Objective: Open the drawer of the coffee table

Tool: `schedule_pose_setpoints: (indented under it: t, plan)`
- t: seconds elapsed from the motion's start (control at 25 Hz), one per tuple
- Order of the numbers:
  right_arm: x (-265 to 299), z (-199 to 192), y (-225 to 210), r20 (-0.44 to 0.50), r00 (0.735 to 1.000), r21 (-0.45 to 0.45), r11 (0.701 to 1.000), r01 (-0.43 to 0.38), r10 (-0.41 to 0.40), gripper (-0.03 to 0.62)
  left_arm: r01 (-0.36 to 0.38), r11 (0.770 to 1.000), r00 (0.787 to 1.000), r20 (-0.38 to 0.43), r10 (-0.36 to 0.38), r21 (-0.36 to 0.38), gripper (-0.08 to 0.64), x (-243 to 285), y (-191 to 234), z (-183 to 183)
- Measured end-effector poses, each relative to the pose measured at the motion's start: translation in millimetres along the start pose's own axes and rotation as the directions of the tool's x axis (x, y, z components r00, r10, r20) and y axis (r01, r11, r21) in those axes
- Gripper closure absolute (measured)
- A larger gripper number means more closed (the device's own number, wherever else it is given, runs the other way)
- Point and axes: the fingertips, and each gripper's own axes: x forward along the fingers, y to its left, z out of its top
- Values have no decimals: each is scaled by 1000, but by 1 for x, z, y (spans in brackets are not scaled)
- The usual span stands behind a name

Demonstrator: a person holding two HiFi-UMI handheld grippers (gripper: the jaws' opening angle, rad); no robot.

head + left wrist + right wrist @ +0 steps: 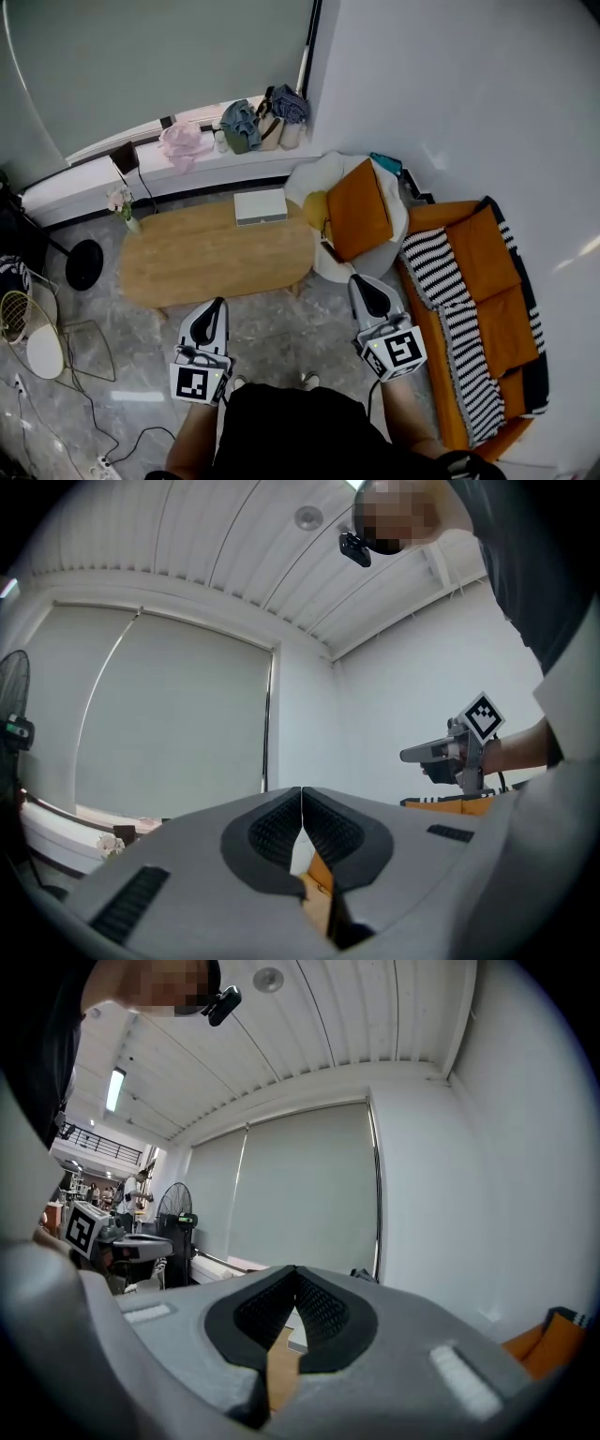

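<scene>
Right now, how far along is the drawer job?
Nothing done yet: no drawer shows pulled out of the coffee table. In hand: left gripper and right gripper are both shut and empty, short of the table's near edge, touching nothing. Left: reach the drawer, grip it, pull it open; its front isn't visible from above.

The left gripper [301, 794] has its jaws closed, with the tips touching each other. The right gripper [408, 755] is at the right, before a white wall [394, 696].
</scene>
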Motion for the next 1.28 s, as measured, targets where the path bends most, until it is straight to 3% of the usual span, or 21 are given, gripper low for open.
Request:
schedule_pose_setpoints:
  t: [0.2, 0.4, 0.56, 0.72, 0.96, 1.12, 1.28]
  plan:
    - [23, -13, 23, -36, 998, 32, 998, -46, 47, 592, -18, 1000, 1000, -16, 18, -19, 552, -7, 24, -12]
    - [49, -36, 42, -54, 998, 66, 998, -22, 26, 592, 20, 999, 998, -56, -22, -30, 552, -12, 47, -30]
    - [68, -75, 60, -81, 996, 115, 993, -36, 45, 592, 47, 999, 997, -65, -48, -11, 552, -6, 62, -50]
    - [78, -114, 69, -126, 990, 109, 993, -54, 68, 592, 55, 997, 997, -51, -58, -52, 551, 6, 68, -79]
    - [111, -184, 63, -98, 989, 99, 990, -100, 109, 592, 76, 994, 992, -99, -83, -76, 551, 17, 63, -182]
    - [135, -254, 49, -63, 988, 124, 983, -132, 140, 592, 61, 993, 993, -93, -71, -98, 551, 32, 60, -264]
    - [152, -324, 42, -50, 986, 89, 984, -153, 158, 592, 62, 991, 993, -95, -73, -118, 551, 45, 56, -338]
